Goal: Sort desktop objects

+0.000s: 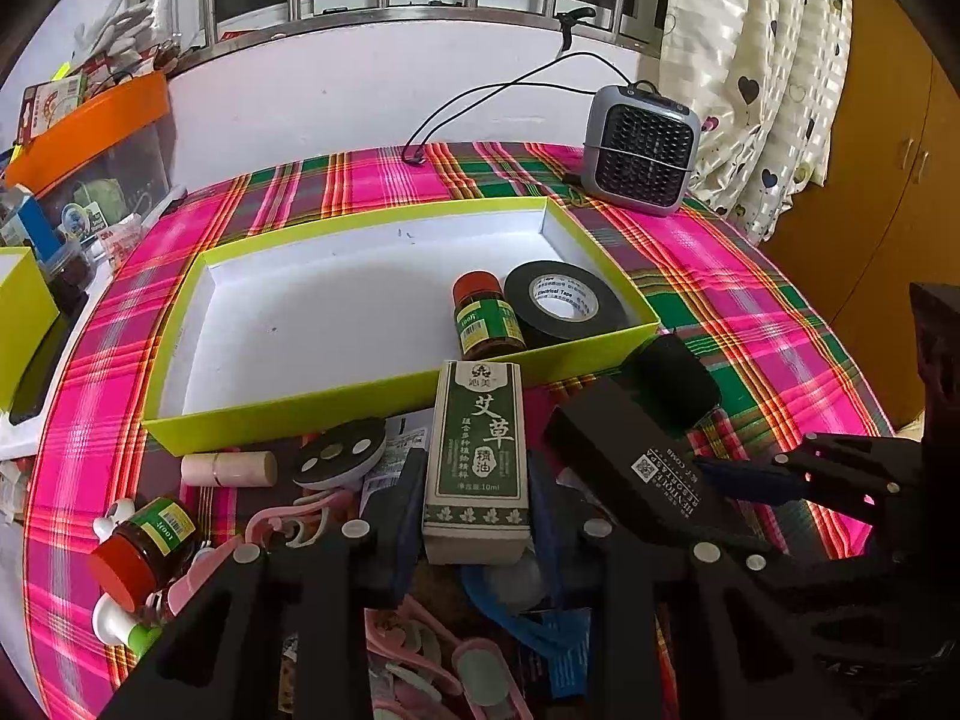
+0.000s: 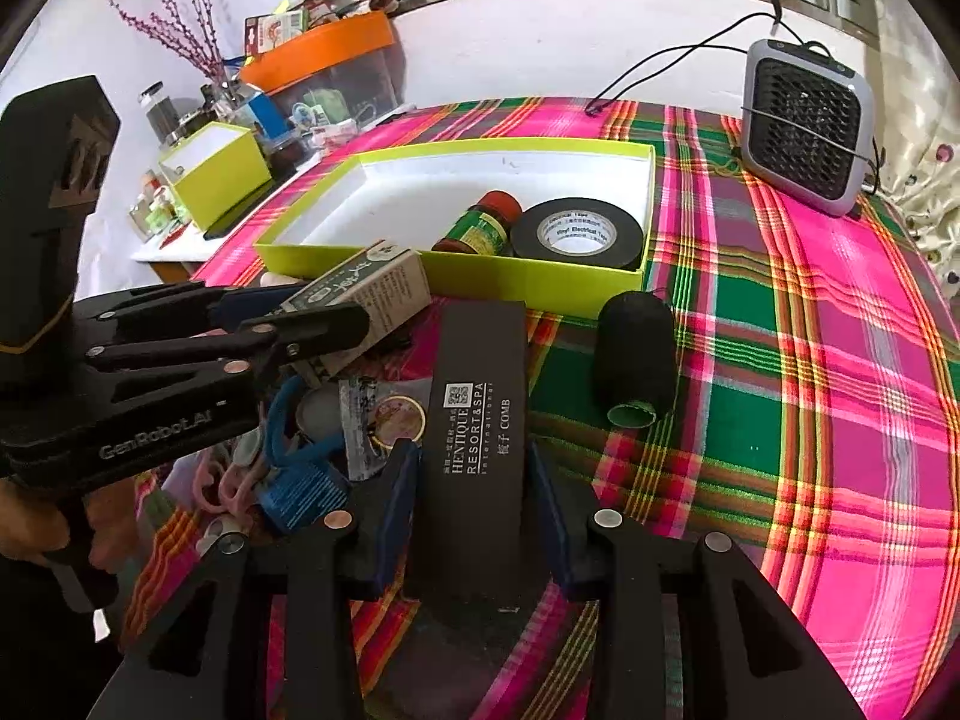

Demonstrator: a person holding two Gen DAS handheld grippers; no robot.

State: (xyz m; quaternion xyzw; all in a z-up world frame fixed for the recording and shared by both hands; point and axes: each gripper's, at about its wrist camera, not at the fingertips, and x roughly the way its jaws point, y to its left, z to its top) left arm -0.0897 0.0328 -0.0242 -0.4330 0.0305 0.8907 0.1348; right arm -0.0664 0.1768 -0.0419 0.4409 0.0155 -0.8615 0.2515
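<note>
You are pinching the green-and-white essential oil box (image 1: 477, 456) with your left gripper (image 1: 477, 480), its blue pads (image 1: 403, 516) pressing both sides of the carton at the lower centre of the left wrist frame. In the right wrist view that same box is showing at centre left, tilted, between the dark fingers of the left gripper.

Your right gripper (image 2: 474, 510) is clamping the long black comb box (image 2: 474, 420), printed "HENTIQUE RESORT & SPA", with the blue pads (image 2: 399, 498) sitting against its long edges in the lower middle of the frame.

The lime-green tray (image 1: 300, 414) is lying above both boxes on the pink-and-green plaid tablecloth (image 2: 810, 390). At its right end a red-capped brown bottle (image 1: 486, 315) is lying just beside a roll of black electrical tape (image 1: 567, 300).

A black cylinder (image 2: 636, 354) is lying on the cloth just right of the comb box. At lower left of the left wrist frame, a second red-capped jar (image 1: 144, 543) and a pale pink tube (image 1: 231, 468) are resting among pink clips (image 1: 282, 525). A small grey fan heater (image 1: 642, 150) is standing at upper right.
</note>
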